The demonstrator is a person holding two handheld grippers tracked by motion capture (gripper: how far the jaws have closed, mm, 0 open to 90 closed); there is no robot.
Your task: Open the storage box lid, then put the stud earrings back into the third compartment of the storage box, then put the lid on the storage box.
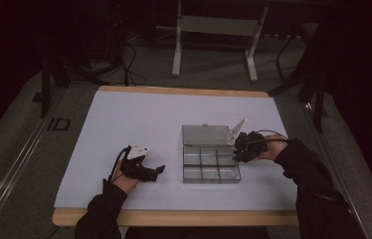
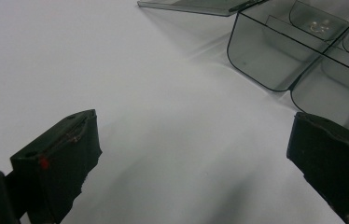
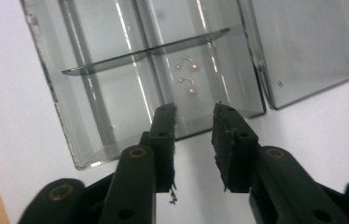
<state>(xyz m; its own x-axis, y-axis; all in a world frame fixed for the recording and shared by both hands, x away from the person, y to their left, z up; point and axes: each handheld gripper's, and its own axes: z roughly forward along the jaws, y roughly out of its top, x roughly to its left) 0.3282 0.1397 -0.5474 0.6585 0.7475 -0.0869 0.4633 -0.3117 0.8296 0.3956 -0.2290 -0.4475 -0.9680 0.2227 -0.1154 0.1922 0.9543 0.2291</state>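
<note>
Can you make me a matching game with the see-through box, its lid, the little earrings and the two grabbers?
Things:
1. small pearl earrings
2. flat clear plastic lid
3. left black two-jaw gripper
4. right black two-jaw gripper

Places or states:
A. wide open over bare white table
B. lying in a compartment of the clear divided box
C. slightly open, empty, above the box's edge
D. folded back flat

Pairs: 1-B, 2-D, 3-A, 4-C

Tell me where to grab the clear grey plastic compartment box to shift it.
Probably grip the clear grey plastic compartment box by its thin upright side wall, coming from above with one jaw inside and one outside. The open flat lid lies flush on the white table, offering little to pinch. Avoid the compartment holding the small pearl earrings.
</note>
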